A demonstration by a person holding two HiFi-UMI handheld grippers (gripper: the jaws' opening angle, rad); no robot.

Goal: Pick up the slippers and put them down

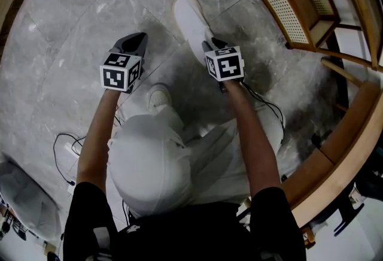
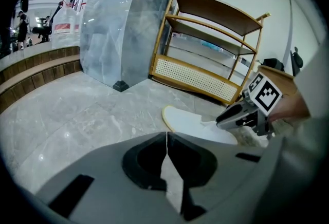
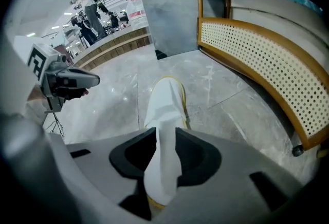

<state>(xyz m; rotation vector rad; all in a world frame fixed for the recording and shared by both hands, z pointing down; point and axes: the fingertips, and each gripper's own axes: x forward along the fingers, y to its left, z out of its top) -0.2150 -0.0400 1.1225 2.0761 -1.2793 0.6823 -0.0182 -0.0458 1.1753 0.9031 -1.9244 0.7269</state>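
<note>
A white slipper (image 1: 190, 20) with a yellowish sole edge lies flat on the grey marble floor, toe pointing away from me. My right gripper (image 1: 210, 44) is tilted steeply down over its heel end. In the right gripper view the slipper's white upper (image 3: 164, 110) stands in the gap between the parted jaws of the right gripper (image 3: 165, 133); I see no pinch on it. My left gripper (image 1: 136, 40) hovers to the slipper's left, apart from it. Its jaws meet in a thin line with nothing between them (image 2: 166, 135). The left gripper view shows the slipper (image 2: 187, 123) with the right gripper (image 2: 220, 121) over it.
A wooden shoe rack with a cane front panel (image 1: 281, 2) stands just right of the slipper. A marble-clad pillar (image 2: 123, 22) rises behind. Cables (image 1: 66, 146) trail on the floor at my left. A curved wooden rail (image 1: 347, 134) runs on my right.
</note>
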